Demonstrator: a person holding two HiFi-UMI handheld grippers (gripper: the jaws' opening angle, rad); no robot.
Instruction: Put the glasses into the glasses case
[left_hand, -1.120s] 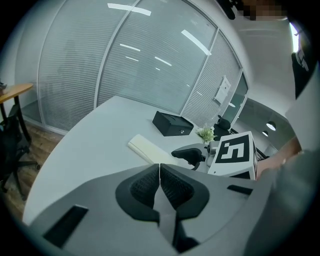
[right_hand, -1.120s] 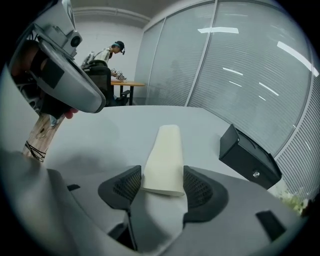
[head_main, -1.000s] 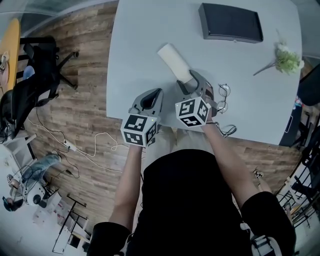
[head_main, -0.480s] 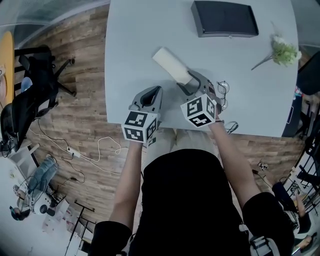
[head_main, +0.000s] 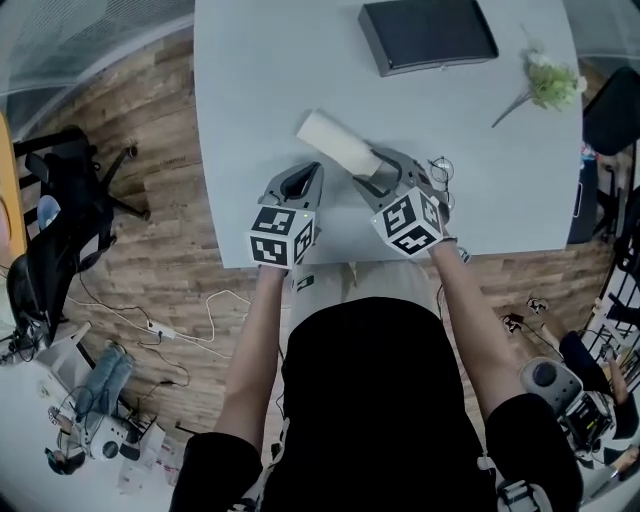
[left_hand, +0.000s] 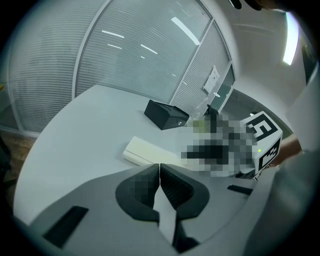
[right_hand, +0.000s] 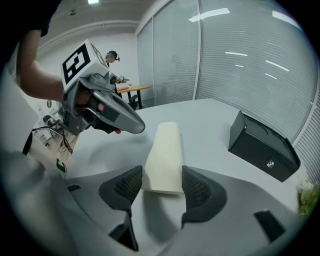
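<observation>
A cream glasses case (head_main: 333, 143) lies slantwise on the grey table (head_main: 250, 90). Its near end sits between the jaws of my right gripper (head_main: 378, 176), and the pads touch both of its sides in the right gripper view, case (right_hand: 163, 155), gripper (right_hand: 162, 187). The thin-framed glasses (head_main: 442, 182) lie on the table just right of that gripper, outside the case. My left gripper (head_main: 303, 180) hovers at the table's near edge, left of the case, shut with nothing in it (left_hand: 159, 172). It also shows in the right gripper view (right_hand: 107, 107).
A black box (head_main: 428, 35) stands at the far side of the table, also seen from both grippers (left_hand: 165, 115) (right_hand: 262, 145). A small green sprig (head_main: 548, 85) lies at the far right. An office chair (head_main: 60, 210) stands on the wooden floor to the left.
The head view has shifted, so the table sits further left and up. My right gripper stays at the case's near end. The left gripper has edged forward a little.
</observation>
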